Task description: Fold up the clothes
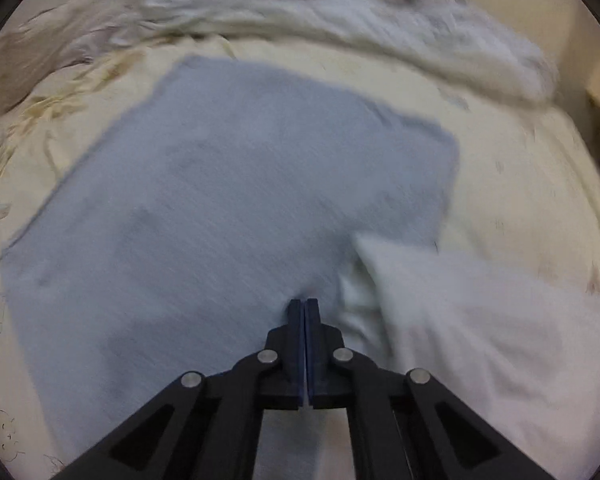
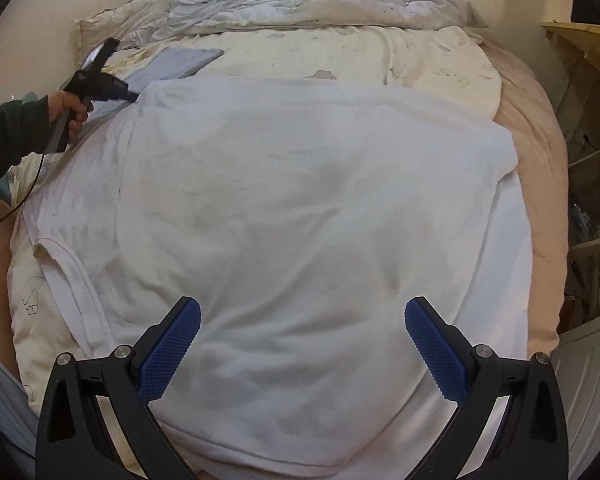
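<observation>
I read no writing anywhere. My right gripper (image 2: 302, 346) hangs spread wide above the white shirt (image 2: 300, 220), which lies flat across the bed (image 2: 440, 64). My left gripper (image 1: 305, 306) is pressed together over the folded grey garment (image 1: 220, 200).

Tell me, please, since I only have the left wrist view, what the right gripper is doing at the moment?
Observer: The right gripper is open over the white shirt, with nothing between its pads.
Operator: How is that shirt lying?
Observer: It is spread flat across the bed, with its neckline toward the left of the right wrist view.
Operator: Where is my left gripper relative to it?
Observer: The left gripper is at the shirt's far left corner, beside the folded blue-grey garment.
</observation>
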Available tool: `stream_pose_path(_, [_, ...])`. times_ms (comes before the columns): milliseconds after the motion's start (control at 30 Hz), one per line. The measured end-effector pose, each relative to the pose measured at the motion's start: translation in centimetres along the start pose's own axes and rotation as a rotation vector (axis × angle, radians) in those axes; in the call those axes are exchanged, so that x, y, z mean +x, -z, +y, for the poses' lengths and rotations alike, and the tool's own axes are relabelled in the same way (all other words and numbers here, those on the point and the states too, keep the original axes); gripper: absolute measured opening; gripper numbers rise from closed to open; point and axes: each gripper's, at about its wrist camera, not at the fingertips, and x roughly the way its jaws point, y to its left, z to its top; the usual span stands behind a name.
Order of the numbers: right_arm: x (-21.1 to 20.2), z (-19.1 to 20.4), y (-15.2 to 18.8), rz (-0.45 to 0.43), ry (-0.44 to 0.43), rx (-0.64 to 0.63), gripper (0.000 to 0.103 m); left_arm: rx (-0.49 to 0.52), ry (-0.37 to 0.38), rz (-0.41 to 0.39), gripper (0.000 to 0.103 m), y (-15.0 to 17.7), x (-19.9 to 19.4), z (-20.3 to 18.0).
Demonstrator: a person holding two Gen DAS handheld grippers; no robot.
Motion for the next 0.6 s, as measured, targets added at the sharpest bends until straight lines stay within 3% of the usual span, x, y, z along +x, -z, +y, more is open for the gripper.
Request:
stream_pose_path(133, [0.4, -0.1, 0.1, 0.008, -0.005, -0.006, 0.103, 0.000, 0.141, -0.068, 0.002, 0.4, -2.1, 0.7])
stream_pose_path(200, [0.5, -0.1, 0.1, 0.011, -0.008, -0.005, 0.103, 0.058, 0.227, -0.060, 0.002, 1.0, -2.2, -0.4])
stream_pose_path(233, [0.5, -0.2, 0.1, 0.010, -0.009, -0.004, 0.103, 0.096, 0.230, -0.030, 0.002, 1.6, -1.7, -1.0])
stream_pose_path(267, [0.5, -0.2, 0.0, 0.008, -0.011, -0.001, 0.103, 0.130, 0.228, -0.003, 0.002, 2.0, -1.2, -1.5])
stream_pose_path(367, [0.0, -0.6, -0.1, -0.013, -0.009, 0.022, 0.103, 0.152, 0.082, 0.015, 0.002, 2.3, 0.6, -1.4])
stream_pose_path(500, [-2.2, -2.3, -0.2, -0.080, -0.018, 0.098, 0.103, -0.015, 0.000, -0.056, 0.002, 1.4, -0.7, 1.3])
stream_pose_path(600, [-5.4, -4.9, -0.4, -0.175, -0.039, 0.212, 0.103, -0.062, 0.035, -0.063, 0.006, 2.1, -3.5, 1.4])
